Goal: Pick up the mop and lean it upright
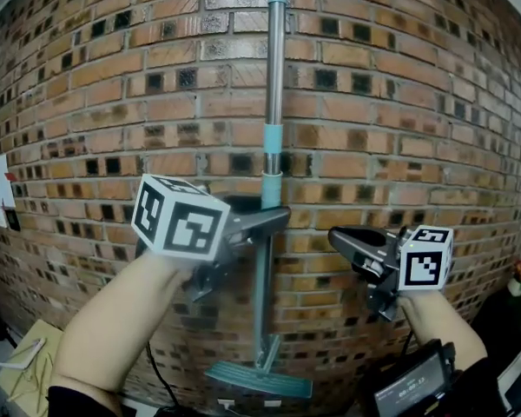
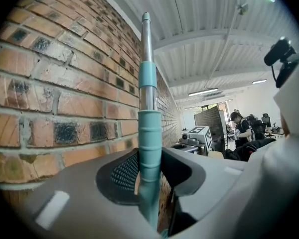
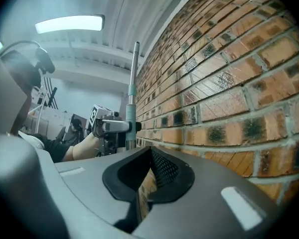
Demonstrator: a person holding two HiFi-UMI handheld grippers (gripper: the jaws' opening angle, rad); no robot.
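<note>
So the mop (image 1: 276,102) is standing pretty much straight up right in front of the brick wall (image 1: 434,102). Its silver-and-teal handle runs off the top of the head view, and the flat teal mop head (image 1: 259,379) sits low by the base of the wall (can't tell if it's actually touching the floor).

The left gripper (image 1: 273,217) is clamped on the handle about halfway up. Its own view shows both pads pressed against the teal grip section, with the pole rising straight out from between them.

The right gripper (image 1: 337,234) is at about the same height, off to the right of the handle and not touching it, with its tip pointing toward the pole. Its jaws are only slightly apart, and a thin strip of brick shows through the gap with nothing between them. From its view you can also see the left gripper holding the pole just beside the wall.

There's also a person (image 2: 241,128) way back in the room, in the left gripper view.
</note>
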